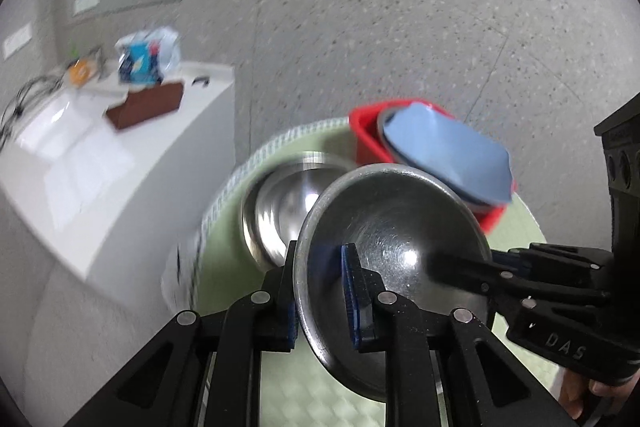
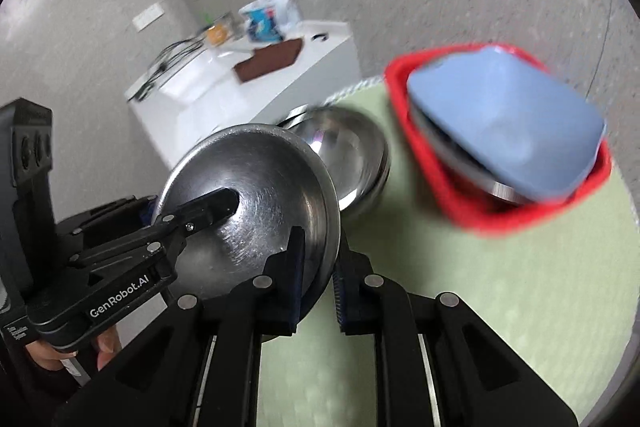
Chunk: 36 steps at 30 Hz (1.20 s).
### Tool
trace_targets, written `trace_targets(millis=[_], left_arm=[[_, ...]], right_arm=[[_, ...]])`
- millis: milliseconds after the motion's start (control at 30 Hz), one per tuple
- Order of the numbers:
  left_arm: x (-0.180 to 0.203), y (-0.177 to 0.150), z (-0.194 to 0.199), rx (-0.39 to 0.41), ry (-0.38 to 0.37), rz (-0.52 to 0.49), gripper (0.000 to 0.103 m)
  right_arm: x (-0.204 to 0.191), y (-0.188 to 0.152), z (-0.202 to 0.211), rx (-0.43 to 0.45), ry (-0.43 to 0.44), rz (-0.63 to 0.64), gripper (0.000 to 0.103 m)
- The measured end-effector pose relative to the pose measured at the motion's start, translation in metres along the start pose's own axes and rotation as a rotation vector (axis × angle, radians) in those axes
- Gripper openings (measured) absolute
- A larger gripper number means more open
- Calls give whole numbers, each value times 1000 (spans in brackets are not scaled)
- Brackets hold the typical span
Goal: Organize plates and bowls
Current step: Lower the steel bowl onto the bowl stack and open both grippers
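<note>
Both grippers clamp the same steel bowl (image 1: 394,247): the left gripper (image 1: 322,291) pinches the near-left part of its rim, one pad (image 1: 352,291) inside and one outside, while the right gripper (image 2: 318,279) pinches the opposite part of the rim, its jaws narrowed onto the metal. Held tilted, the bowl hangs in the air above the near part of the round green-covered table (image 2: 500,287), clear of the surface. Just beyond it, a second steel bowl (image 2: 352,155) rests on the table at the far edge. To the right of that stands a red bin (image 2: 496,211), which contains a blue plate (image 2: 504,123) leaning over what appears to be a metal dish. Farther off to the left is a white counter (image 1: 120,163) carrying a brown box (image 1: 146,105) and blurred packages. The step in hand appears to be a two-handed carry, probably to nest the held bowl in the resting one; the bin remains possible. The next move calls for levelling the bowl, centring it over the target, lowering it, then releasing both grips together.
</note>
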<state>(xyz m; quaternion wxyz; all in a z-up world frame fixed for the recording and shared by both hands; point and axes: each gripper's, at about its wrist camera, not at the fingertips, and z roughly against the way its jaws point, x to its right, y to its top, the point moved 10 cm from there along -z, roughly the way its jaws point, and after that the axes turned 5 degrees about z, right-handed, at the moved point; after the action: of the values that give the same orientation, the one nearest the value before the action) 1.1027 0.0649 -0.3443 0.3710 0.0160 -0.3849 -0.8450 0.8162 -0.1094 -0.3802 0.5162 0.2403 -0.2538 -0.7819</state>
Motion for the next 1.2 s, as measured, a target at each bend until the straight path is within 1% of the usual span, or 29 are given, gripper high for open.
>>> trace_targets(millis=[100, 200, 300, 367, 433, 600, 667, 733, 800, 867, 900, 933, 967, 1033, 1067, 1100, 1167, 1200], left_arm=[[-7, 27, -23, -14, -9, -55, 15], [-17, 40, -54, -46, -10, -103, 18], [-25, 44, -81, -91, -26, -134, 19], [-26, 45, -93, -111, -28, -172, 20], [-28, 46, -105, -131, -38, -189, 22], [-26, 47, -122, -143, -57, -211, 25], [-30, 48, -125, -138, -43, -226, 33], [-29, 47, -125, -128, -47, -231, 44], [-27, 46, -125, -125, -50, -240, 46], [-27, 43, -124, -126, -48, -245, 47], [-27, 41, -120, -125, -48, -241, 51], [-29, 43, -117, -118, -47, -233, 58], [-30, 45, -110, -107, -43, -226, 62], [-35, 51, -96, -69, -56, -209, 74], [-39, 56, -88, -42, -54, -197, 77], [-43, 59, -83, -24, -46, -189, 81], [-55, 64, -71, 17, -24, -160, 87], [-61, 64, -67, 29, -19, -140, 90]], right_arm=[[11, 19, -15, 9, -51, -31, 14], [21, 30, -31, 3, -89, -76, 14], [32, 30, -42, -14, -126, -119, 14], [37, 28, -47, -30, -144, -143, 15], [39, 24, -52, -45, -164, -158, 15], [40, 22, -54, -57, -213, -169, 16], [40, 22, -54, -57, -231, -171, 16], [39, 23, -54, -62, -262, -162, 18], [39, 22, -54, -68, -284, -162, 18], [38, 22, -54, -68, -285, -170, 18], [38, 22, -52, -65, -288, -172, 18], [38, 22, -52, -63, -291, -176, 18], [39, 22, -50, -60, -295, -183, 18], [41, 22, -41, -35, -302, -202, 24], [42, 21, -34, -15, -310, -214, 35], [42, 20, -26, 8, -319, -228, 48], [43, 18, -13, 50, -323, -256, 61], [42, 15, -6, 73, -321, -272, 61]])
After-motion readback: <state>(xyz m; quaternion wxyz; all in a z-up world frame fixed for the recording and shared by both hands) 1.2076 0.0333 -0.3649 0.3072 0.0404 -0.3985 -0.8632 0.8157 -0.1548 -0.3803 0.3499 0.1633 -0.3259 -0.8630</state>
